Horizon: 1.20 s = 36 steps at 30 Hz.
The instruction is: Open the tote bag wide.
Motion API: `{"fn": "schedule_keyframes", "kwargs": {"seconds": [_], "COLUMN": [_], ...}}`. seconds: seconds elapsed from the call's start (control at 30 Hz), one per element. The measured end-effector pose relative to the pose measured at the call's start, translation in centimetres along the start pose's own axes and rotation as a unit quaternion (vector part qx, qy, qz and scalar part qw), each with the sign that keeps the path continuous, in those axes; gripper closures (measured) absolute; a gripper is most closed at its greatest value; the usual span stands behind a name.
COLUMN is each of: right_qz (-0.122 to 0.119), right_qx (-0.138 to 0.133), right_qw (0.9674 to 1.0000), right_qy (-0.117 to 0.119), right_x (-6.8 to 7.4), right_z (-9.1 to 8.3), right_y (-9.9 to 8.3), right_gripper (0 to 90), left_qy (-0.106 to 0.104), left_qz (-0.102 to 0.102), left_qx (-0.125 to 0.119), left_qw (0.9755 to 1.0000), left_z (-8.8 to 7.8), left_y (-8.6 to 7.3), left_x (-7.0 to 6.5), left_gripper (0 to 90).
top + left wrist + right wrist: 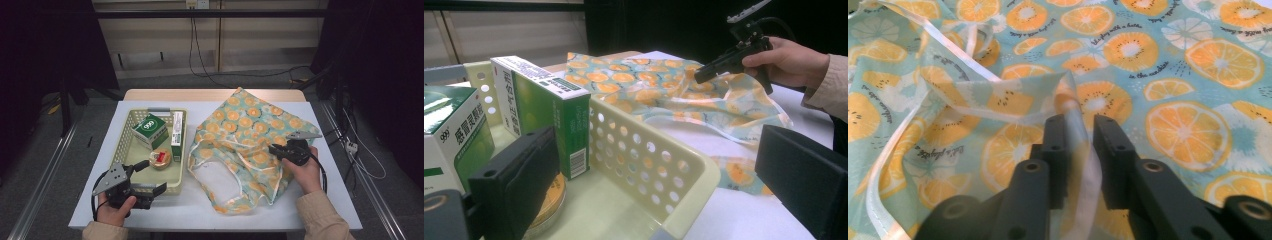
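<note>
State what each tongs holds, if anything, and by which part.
The right tongs have the bag's white strap between their jaws, but a gap shows, so no firm hold. The left tongs stand open astride the basket's wall, holding nothing.

One pale yellow perforated plastic basket (131, 120) is sitting beside one orange-slice-printed fabric bag (250, 125). Two green-and-white cardboard medicine boxes (150, 131) and one round flat tin (160, 158) are lying inside the basket.
</note>
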State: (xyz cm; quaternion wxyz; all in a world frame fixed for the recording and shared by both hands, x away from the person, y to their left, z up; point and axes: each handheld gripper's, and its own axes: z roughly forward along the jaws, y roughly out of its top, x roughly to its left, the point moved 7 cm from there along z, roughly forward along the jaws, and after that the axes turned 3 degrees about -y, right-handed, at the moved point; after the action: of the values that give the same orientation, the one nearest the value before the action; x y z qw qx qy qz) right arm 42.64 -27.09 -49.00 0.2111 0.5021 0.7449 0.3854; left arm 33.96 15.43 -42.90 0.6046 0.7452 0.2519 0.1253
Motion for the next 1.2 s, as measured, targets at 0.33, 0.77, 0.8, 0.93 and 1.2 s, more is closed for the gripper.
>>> {"fn": "schedule_keyframes", "kwargs": {"seconds": [0.33,0.77,0.8,0.93,1.2], "right_qz": [-0.071,-0.097,-0.093,-0.120,-0.097], "right_qx": [-0.022,0.029,0.023,0.040,0.008], "right_qw": [0.9969,0.9911,0.9922,0.9891,0.9889], "right_qy": [0.025,0.086,0.080,0.074,0.113], "right_x": [4.0,7.9,7.7,7.5,9.3], "right_z": [-1.3,3.2,3.2,3.4,3.2], "right_y": [2.6,3.4,3.7,4.6,5.3], "right_gripper": [41.0,81.2,87.1,90.0,44.3], "left_qy": [-0.001,-0.001,-0.002,-0.001,-0.002], "left_qz": [0.002,-0.002,-0.003,-0.003,-0.002], "left_qx": [0.000,-0.002,-0.002,-0.005,-0.002], "left_qw": [1.0000,1.0000,1.0000,1.0000,1.0000], "left_z": [0.0,-0.3,-0.3,-0.4,-0.4], "left_y": [0.0,0.0,-0.1,0.0,-0.1], "left_x": [-0.1,0.0,0.0,0.0,0.0], "left_gripper": [3.9,3.9,3.9,3.9,3.9]}}
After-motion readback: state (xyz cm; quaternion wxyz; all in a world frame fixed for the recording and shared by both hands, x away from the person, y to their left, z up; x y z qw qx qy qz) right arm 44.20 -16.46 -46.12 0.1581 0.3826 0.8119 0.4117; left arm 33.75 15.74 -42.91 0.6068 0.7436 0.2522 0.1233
